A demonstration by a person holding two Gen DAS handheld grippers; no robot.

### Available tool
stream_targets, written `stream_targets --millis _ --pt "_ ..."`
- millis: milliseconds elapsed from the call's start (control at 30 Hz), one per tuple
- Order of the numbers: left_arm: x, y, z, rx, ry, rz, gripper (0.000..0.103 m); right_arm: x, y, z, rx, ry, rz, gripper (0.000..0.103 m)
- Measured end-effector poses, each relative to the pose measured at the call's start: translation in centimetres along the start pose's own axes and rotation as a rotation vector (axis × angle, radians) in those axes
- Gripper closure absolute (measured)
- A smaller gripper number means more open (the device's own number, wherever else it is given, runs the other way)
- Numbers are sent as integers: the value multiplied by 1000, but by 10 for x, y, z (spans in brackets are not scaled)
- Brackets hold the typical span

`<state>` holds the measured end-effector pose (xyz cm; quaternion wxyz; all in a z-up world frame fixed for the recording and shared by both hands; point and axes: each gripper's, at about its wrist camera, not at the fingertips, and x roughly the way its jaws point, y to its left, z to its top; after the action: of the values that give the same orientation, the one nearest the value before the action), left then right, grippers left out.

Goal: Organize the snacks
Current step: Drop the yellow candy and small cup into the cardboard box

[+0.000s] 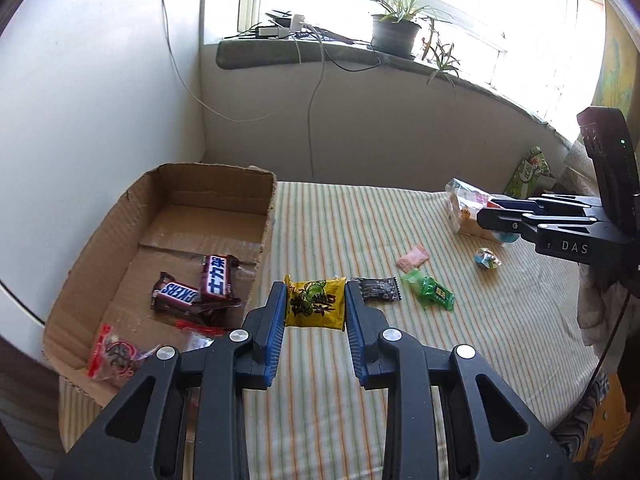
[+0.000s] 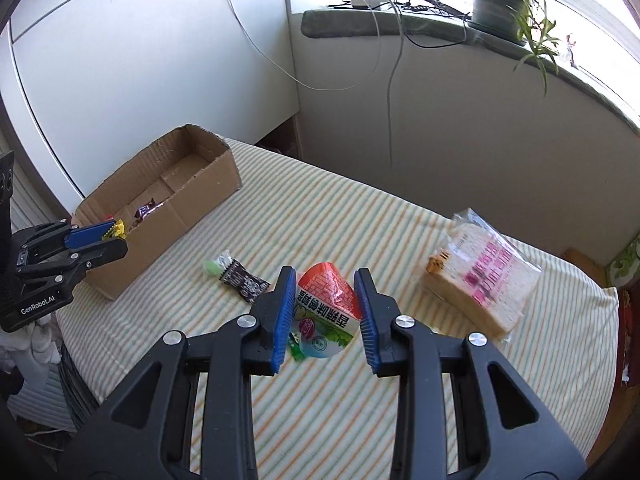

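Left jaws: closed on the flat yellow foil snack packet with green and black print (image 1: 316,303), pinched by its two side edges between the blue pads of the left gripper (image 1: 316,304), lifted clear of the cloth.
Right jaws: set around the round red-and-white lidded snack cup (image 2: 326,314) in the right gripper (image 2: 325,312); left pad touching the lid, right pad just beside it, so firm grip or mere bracketing cannot be told.
Reason for left hold: edge grip leaves the packet hanging flat, likely ready for release into the box; in the right wrist view, held at the box's near wall (image 2: 116,229).
Reason for right pose: probably the next pick, lined up while the left delivers.
Container: open brown corrugated cardboard box (image 1: 269,216) on the striped cloth-covered table (image 1: 360,216), at its left end.
Box contents: two brown Snickers bars (image 1: 200,290), overlapping; red-and-clear wrapped sweet packet (image 1: 110,354) near the front corner; another red-edged clear wrapper just beside the bars.
Left outside: black printed candy wrapper (image 1: 378,289), green wrapped candy (image 1: 430,291), pink sachet (image 1: 413,257), small multicoloured sweet (image 1: 488,259), clear bag of sliced bread with pink print (image 2: 482,276).
Progress: judged partly done, several snacks not yet boxed.
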<state>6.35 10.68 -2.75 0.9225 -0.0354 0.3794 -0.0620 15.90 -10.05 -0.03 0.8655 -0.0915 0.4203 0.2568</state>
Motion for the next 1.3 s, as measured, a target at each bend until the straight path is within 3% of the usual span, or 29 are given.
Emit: stream_targets --millis 467,1000,1133,1200,1300 --pt "-11 56 -2 -54 -6 88 76 61 97 63 -124 22 102 72" --pt "-1 83 -5 -98 21 116 76 118 149 87 -174 87 155 70" --pt "1 83 -5 -97 23 122 73 116 157 87 -206 78 150 63" --pt "2 82 -5 -95 24 129 62 114 157 87 -208 72 148 56" --pt "1 82 -5 -96 19 143 61 111 154 88 -198 67 146 52"
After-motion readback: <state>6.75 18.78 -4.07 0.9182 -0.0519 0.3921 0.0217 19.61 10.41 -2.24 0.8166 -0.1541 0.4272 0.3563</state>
